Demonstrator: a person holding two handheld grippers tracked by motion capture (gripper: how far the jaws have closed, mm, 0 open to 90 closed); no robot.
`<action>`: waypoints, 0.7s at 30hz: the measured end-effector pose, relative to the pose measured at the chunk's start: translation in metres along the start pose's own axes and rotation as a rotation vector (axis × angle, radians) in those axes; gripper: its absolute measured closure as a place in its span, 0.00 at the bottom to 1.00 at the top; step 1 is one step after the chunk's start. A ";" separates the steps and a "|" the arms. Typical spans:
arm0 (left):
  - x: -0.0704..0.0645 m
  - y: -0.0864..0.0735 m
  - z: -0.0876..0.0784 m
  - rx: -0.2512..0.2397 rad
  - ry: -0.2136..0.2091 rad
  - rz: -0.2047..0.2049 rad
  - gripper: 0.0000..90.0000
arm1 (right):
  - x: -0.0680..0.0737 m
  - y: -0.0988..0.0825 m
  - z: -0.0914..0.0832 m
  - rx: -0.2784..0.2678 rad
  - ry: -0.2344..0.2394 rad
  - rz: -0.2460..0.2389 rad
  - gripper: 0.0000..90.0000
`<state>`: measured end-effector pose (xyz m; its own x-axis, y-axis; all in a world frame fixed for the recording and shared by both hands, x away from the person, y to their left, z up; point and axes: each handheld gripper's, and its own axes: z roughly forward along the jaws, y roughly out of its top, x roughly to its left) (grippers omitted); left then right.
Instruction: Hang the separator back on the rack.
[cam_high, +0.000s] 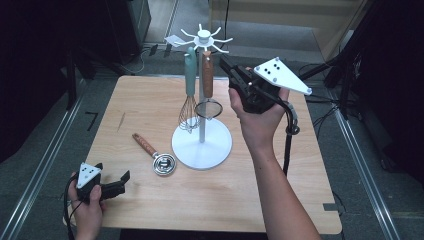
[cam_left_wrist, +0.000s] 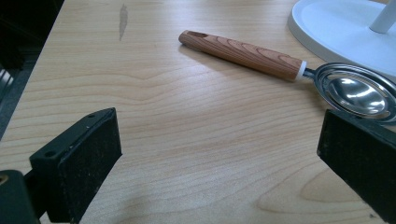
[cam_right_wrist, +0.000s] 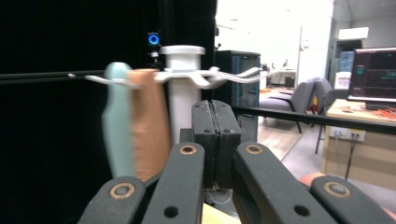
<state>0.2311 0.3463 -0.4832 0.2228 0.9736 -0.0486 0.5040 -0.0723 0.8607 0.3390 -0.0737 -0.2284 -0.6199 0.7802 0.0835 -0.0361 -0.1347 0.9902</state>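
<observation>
A white utensil stand (cam_high: 202, 142) rises mid-table, its hooks (cam_high: 205, 37) carrying a teal-handled whisk (cam_high: 189, 90) and a wood-handled strainer (cam_high: 207, 85). A wood-handled metal scoop (cam_high: 152, 152) lies flat on the table left of the stand's base. My right gripper (cam_high: 225, 64) is raised beside the hanging handles, jaws pressed together with nothing between them; in its own view the shut gripper (cam_right_wrist: 215, 135) faces the stand post (cam_right_wrist: 183, 88), the teal handle (cam_right_wrist: 116, 126) and the brown handle (cam_right_wrist: 149, 126). My left gripper (cam_high: 117, 182) rests open at the table's front left, the scoop (cam_left_wrist: 289, 72) lying ahead of it.
The light wooden table (cam_high: 150, 200) is bordered by dark floor and metal rails. The stand's round base (cam_left_wrist: 341, 28) sits just beyond the scoop's bowl. A cable (cam_high: 289, 135) trails from the right gripper along the forearm.
</observation>
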 end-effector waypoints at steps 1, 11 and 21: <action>0.000 0.000 0.000 -0.002 0.001 -0.001 0.00 | -0.003 0.000 0.001 0.001 -0.009 0.003 1.00; 0.000 0.000 0.000 0.002 0.000 0.007 0.00 | -0.007 0.010 -0.002 -0.033 0.003 0.013 1.00; 0.000 0.000 0.000 0.003 -0.001 0.007 0.00 | 0.001 0.005 -0.003 -0.021 0.016 -0.024 1.00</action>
<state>0.2308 0.3463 -0.4828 0.2271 0.9729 -0.0435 0.5051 -0.0794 0.8594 0.3359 -0.0758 -0.2239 -0.6308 0.7738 0.0583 -0.0669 -0.1291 0.9894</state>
